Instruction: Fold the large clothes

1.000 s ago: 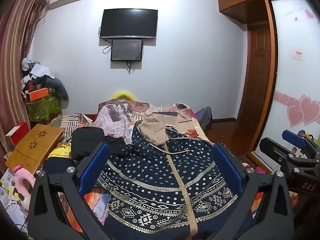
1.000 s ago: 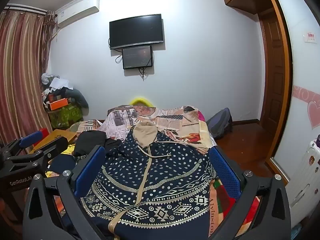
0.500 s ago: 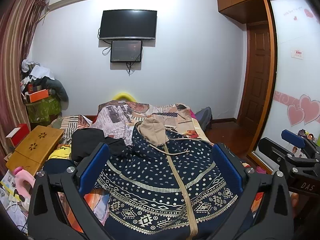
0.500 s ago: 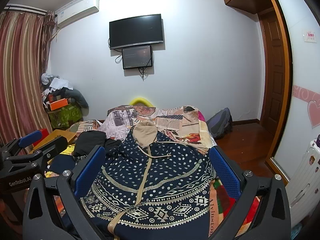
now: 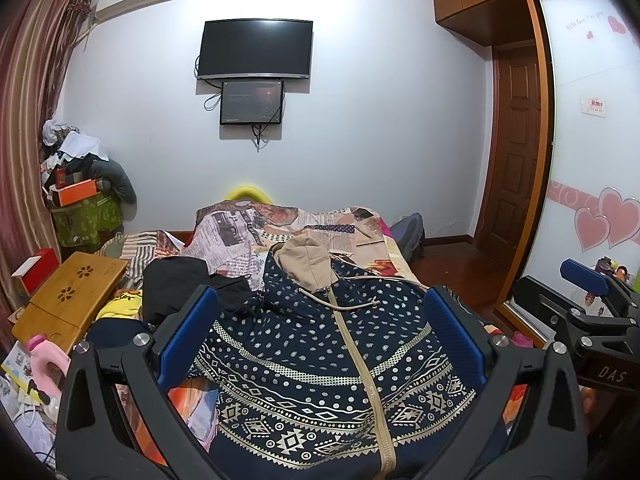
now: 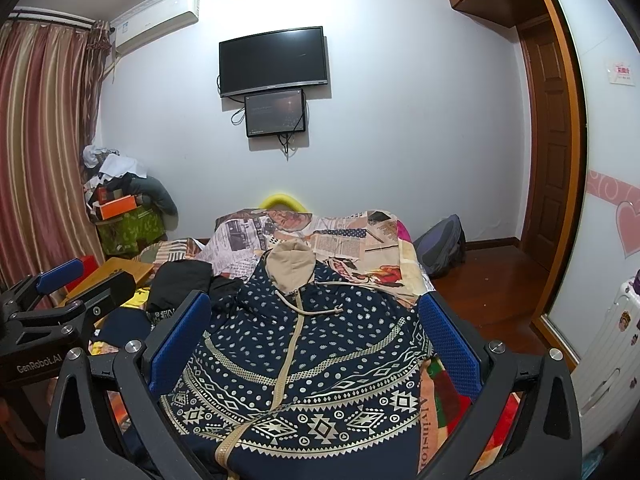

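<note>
A navy hooded jacket with a pale geometric pattern and beige zip (image 5: 320, 344) lies spread on the bed covered in a newspaper-print blanket (image 5: 256, 232), hood toward the far wall. Left of it sits a black crumpled garment (image 5: 172, 284), and further left a low bamboo folding table (image 5: 68, 296). Beyond the bed, a black flat-screen television (image 5: 256, 50) hangs above a smaller dark monitor (image 5: 251, 103). A grey backpack (image 6: 440, 248) rests on the floor right of the bed.

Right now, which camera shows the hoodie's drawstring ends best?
Left wrist: the drawstring lies centred, both cord ends visible against the navy hoodie. The right wrist view shows the drawstring too, smaller.
</note>
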`<state>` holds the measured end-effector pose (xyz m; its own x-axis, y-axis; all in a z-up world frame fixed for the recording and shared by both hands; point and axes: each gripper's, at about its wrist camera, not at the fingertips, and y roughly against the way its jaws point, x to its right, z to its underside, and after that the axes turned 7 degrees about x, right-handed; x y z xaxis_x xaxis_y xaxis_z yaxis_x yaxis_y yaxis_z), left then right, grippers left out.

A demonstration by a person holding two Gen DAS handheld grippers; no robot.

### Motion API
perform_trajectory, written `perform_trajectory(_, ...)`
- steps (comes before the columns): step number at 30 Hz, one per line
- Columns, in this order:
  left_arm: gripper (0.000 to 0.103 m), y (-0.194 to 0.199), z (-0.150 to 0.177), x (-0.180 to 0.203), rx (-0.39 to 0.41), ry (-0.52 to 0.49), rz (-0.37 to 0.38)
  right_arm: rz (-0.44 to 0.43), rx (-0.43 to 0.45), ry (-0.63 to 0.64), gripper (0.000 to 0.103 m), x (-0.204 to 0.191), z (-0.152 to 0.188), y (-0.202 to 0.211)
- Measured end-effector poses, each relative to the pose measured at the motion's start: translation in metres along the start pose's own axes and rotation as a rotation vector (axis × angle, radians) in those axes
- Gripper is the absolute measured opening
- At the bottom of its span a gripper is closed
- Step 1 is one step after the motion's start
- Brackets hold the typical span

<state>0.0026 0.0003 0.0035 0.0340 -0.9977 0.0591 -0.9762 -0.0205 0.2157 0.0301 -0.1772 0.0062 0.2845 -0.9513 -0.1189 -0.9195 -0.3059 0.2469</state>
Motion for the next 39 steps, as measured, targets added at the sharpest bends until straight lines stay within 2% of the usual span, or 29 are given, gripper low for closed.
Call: perform_trajectory(39,0.103,-0.0037,0.0044,-0.0012,-0.006,0.004,0.005,0.002,-0.007,-0.008,0.103,0.0044,0.0035,-0.0044)
